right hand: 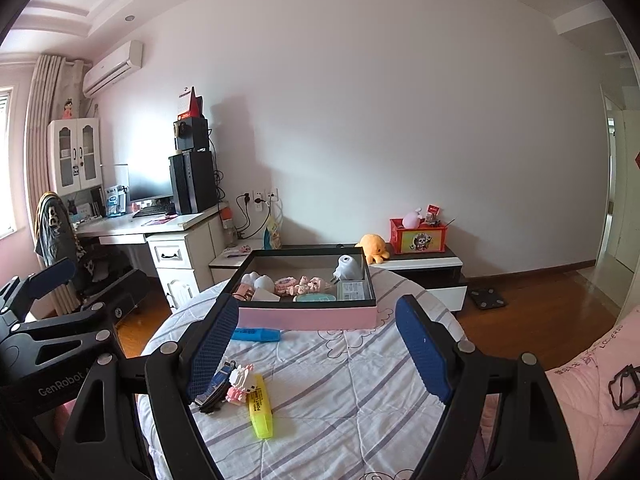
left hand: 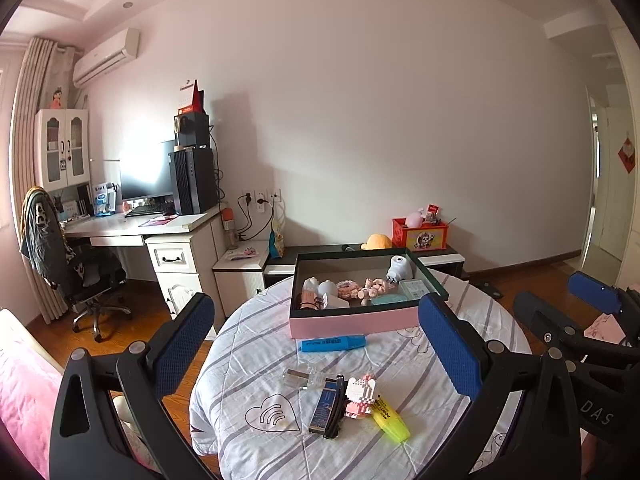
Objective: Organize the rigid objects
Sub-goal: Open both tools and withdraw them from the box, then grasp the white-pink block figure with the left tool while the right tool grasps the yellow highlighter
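Note:
A pink box [left hand: 352,323] with a dark rim stands at the far side of the round table [left hand: 256,360] and holds several small toys and a white plug [left hand: 397,268]. In front of it lie a blue highlighter [left hand: 333,343], a clear small bottle [left hand: 301,378], a dark blue case [left hand: 324,406] with a black clip, a pink block figure [left hand: 360,396] and a yellow highlighter [left hand: 390,420]. My left gripper [left hand: 320,344] is open above them, empty. My right gripper [right hand: 320,344] is open and empty; the box [right hand: 308,318], blue highlighter [right hand: 256,335], figure [right hand: 240,386] and yellow highlighter [right hand: 261,408] show there.
A desk with computer and office chair [left hand: 80,272] stands at the left. A low dark cabinet [right hand: 424,264] behind the table carries a red box and a yellow plush. Pink bedding [right hand: 592,392] lies at the right, wooden floor around.

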A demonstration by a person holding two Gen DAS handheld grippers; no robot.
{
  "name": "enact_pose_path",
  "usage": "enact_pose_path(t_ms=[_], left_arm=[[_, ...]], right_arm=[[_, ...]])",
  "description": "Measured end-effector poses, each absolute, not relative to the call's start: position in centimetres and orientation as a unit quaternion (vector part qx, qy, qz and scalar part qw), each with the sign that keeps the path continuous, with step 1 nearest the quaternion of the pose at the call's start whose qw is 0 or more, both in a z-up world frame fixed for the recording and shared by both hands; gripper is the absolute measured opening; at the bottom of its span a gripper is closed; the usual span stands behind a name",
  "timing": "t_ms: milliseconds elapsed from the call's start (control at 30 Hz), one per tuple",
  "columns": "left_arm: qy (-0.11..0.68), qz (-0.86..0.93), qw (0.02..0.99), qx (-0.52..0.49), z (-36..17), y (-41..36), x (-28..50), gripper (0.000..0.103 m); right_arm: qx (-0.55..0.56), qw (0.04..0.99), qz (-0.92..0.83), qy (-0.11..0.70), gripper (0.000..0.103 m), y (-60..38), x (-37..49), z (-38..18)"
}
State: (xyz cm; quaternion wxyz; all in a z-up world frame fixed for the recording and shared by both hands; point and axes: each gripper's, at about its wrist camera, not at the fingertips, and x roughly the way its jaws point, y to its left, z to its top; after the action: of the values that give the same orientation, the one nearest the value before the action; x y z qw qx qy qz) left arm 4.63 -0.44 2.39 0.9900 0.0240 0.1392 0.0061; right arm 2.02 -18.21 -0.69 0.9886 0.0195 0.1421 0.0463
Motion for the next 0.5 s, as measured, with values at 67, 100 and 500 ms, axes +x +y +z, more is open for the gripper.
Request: enact_pose_path(t_ms=[67,100,500], left_arm=[[0.139,0.004,0.99,0.023,2.4,-0.4,4.6,0.103],[0.141,0.004,0.99,0.023,2.3,-0.4,4.6,0.103],[0.219,-0.008,0.976,0.016,-2.7,1.4,7.9,0.103]], right_arm=[[0.019,0.988,0.046,0.144,0.082,-18.3,2.1,-0.8],[0.02,0.988,0.046,0.144,0.082,-18.3,2.2,-0.9],[0.02,0.977,0.044,0.206,0.082,-18.7,5.4,-5.1]])
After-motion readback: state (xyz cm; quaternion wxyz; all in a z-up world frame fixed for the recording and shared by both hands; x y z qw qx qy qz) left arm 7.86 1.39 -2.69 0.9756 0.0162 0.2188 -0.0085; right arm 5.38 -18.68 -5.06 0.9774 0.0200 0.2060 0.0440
